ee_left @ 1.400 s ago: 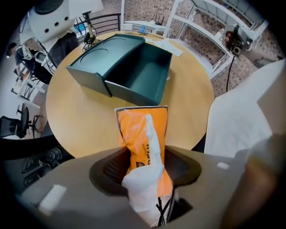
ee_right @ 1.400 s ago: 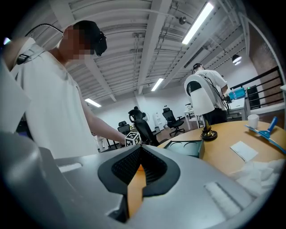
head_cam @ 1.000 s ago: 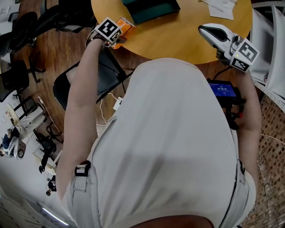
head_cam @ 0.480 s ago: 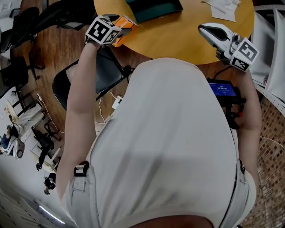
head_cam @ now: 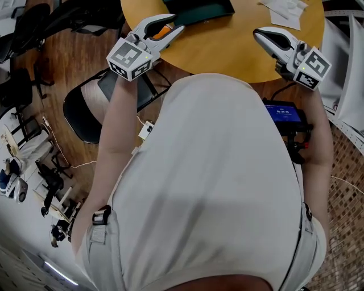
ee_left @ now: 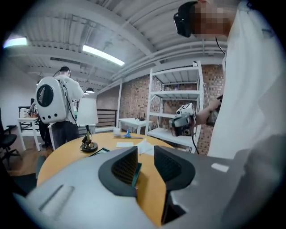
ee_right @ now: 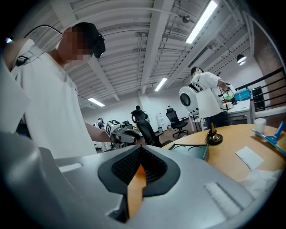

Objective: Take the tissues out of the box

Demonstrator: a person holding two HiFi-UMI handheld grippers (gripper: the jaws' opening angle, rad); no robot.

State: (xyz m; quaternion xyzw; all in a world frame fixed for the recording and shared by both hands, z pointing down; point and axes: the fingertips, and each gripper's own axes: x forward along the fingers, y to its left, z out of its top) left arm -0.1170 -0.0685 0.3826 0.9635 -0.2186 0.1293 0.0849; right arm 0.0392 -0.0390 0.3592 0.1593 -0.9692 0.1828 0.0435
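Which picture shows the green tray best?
The right gripper view. There the green tray lies flat on the table, with its round hollows showing. The head view catches only its near end, cut off at the top edge. The left gripper view shows just a dark corner of it.

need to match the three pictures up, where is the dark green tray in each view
Head view: tray at the top edge, cut off by the frame.
Left gripper view: a thin strip left of centre.
Right gripper view: right of centre.
Shared landmark: the round wooden table that it lies on.
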